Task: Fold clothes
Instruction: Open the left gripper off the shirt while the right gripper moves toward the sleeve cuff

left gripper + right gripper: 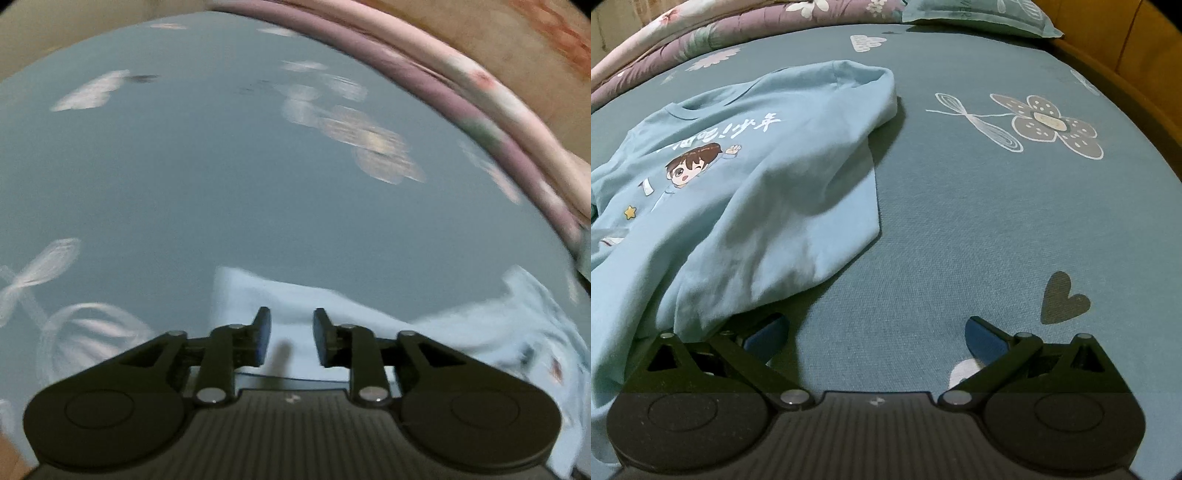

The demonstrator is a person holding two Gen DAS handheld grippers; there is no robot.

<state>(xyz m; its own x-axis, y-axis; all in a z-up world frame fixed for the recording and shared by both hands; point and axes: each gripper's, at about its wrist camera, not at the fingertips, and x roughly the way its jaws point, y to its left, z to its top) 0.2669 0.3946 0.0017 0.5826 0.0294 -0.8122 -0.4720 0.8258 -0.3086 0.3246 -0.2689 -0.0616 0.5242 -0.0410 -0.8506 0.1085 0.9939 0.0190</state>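
One light-blue T-shirt (746, 192) on bed (960, 221), part folded – left gripper (291, 338) jaws narrowly parted, empty; right gripper (875, 341) jaws wide, empty – regrip hem, both corners together

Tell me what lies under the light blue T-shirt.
The light blue T-shirt lies on the teal flower-print bedsheet. Its hem drapes over the right tool's left finger; anything beneath its middle is covered.

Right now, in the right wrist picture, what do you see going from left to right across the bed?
T-shirt → flower print → wooden bed frame.
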